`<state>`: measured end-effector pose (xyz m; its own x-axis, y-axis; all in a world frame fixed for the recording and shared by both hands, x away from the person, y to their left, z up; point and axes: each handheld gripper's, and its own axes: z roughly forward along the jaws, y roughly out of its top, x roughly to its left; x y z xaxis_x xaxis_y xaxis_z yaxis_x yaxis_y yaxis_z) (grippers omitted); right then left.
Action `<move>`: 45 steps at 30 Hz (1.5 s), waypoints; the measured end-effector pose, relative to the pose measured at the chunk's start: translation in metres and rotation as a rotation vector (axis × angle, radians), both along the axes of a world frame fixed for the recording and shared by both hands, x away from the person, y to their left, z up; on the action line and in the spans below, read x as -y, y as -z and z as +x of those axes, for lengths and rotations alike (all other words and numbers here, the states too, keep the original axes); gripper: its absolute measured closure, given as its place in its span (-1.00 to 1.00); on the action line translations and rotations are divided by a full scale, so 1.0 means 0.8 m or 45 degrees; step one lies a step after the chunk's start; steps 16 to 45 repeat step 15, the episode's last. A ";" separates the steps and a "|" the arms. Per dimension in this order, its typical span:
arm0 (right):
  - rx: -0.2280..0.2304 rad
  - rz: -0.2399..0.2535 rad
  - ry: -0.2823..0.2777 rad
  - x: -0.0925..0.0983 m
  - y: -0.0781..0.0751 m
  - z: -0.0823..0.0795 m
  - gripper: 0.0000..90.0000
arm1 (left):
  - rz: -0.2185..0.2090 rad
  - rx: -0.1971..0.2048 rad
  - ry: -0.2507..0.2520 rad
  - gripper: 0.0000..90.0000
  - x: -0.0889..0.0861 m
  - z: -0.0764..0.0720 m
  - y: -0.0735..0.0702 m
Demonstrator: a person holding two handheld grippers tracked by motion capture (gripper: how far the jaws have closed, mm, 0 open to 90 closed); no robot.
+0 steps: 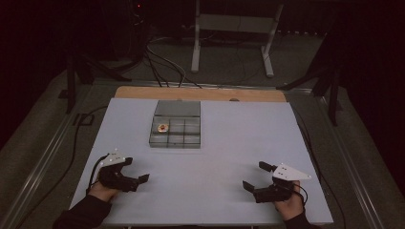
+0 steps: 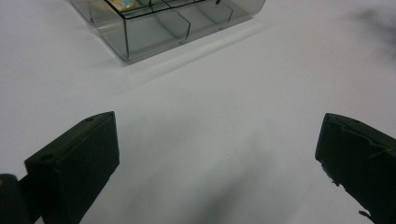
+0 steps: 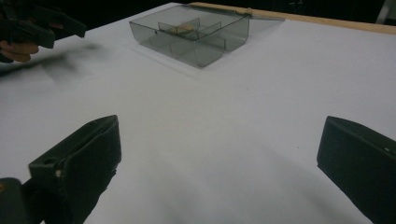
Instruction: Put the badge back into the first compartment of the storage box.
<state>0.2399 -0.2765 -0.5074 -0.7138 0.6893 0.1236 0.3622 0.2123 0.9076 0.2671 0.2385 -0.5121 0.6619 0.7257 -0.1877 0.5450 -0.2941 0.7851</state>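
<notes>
- Two hand-held grippers over a white table (image 1: 215, 191), one at each near corner, both well apart from the box.
- Left gripper (image 1: 136, 179): held low at the near left, jaws aimed right and slightly away from the person. In the left gripper view its jaws stand wide apart with bare table between them; nothing held.
- Left hand (image 1: 102, 191) wraps the grip from below; dark sleeve (image 1: 81, 214) enters from the bottom edge.
- Clear compartment box (image 1: 175, 124): sits left of centre toward the far side of the table, lid laid open flat on the far side. Long axis runs near-to-far, squared to the table edges.
- Small round object (image 1: 163, 127) lies in a left compartment of the middle row; too small to identify.
- Right gripper (image 1: 254, 179): near right, jaws aimed left toward the table's middle, spread wide. The right gripper view shows empty table between them; nothing gripped.
- Right hand (image 1: 289, 206) holds it from the near side, grey plate (image 1: 291, 171) on top.
</notes>
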 end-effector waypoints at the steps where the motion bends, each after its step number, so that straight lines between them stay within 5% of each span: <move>1: -0.001 -0.002 0.000 0.000 0.000 0.000 -1.00 | -0.004 0.010 -0.008 -0.99 -0.001 -0.003 0.000; 9: -0.008 -0.005 -0.008 -0.001 0.001 0.001 -1.00 | 0.018 0.005 -0.006 -0.99 -0.003 -0.021 0.009; 45: -0.007 -0.006 -0.005 -0.001 0.001 0.001 -1.00 | 0.027 0.015 0.000 -0.99 -0.001 -0.022 0.009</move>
